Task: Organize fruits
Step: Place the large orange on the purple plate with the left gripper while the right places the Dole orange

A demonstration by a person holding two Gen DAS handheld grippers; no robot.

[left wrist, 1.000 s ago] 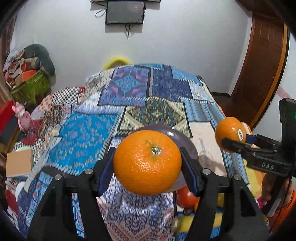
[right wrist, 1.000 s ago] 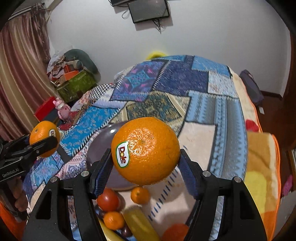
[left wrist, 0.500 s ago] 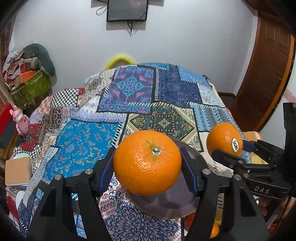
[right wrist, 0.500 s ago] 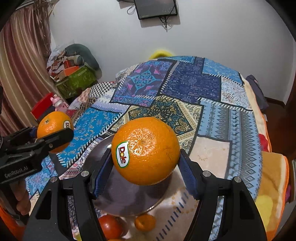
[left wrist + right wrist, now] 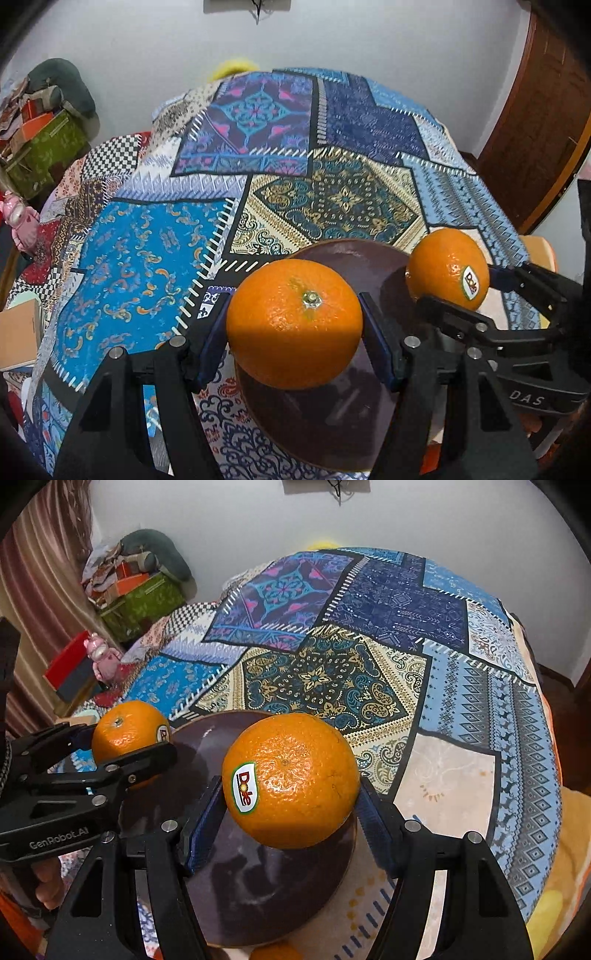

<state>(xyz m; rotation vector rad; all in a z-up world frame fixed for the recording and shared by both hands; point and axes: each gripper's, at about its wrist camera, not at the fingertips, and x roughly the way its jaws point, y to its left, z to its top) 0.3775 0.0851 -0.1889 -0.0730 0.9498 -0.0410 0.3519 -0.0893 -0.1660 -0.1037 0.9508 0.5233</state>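
Note:
My left gripper [image 5: 293,325] is shut on an orange [image 5: 295,332], held just above the near left part of a dark brown plate [image 5: 332,417]. My right gripper [image 5: 290,794] is shut on a second orange with a Dole sticker [image 5: 295,771], above the same plate [image 5: 258,886]. In the left wrist view the right gripper [image 5: 458,284] and its orange [image 5: 439,266] hang over the plate's right side. In the right wrist view the left gripper [image 5: 122,738] and its orange [image 5: 125,727] are over the plate's left edge.
The plate lies on a bed with a patchwork quilt [image 5: 314,147]. Another orange fruit [image 5: 275,952] peeks out just below the plate. Boxes and clutter [image 5: 140,590] and a pink toy [image 5: 99,653] stand left of the bed. A wooden door [image 5: 546,110] is at the right.
Both grippers have moved forward and down over the plate with their oranges and come closer together. The loose fruits at the near edge have mostly slid out of view.

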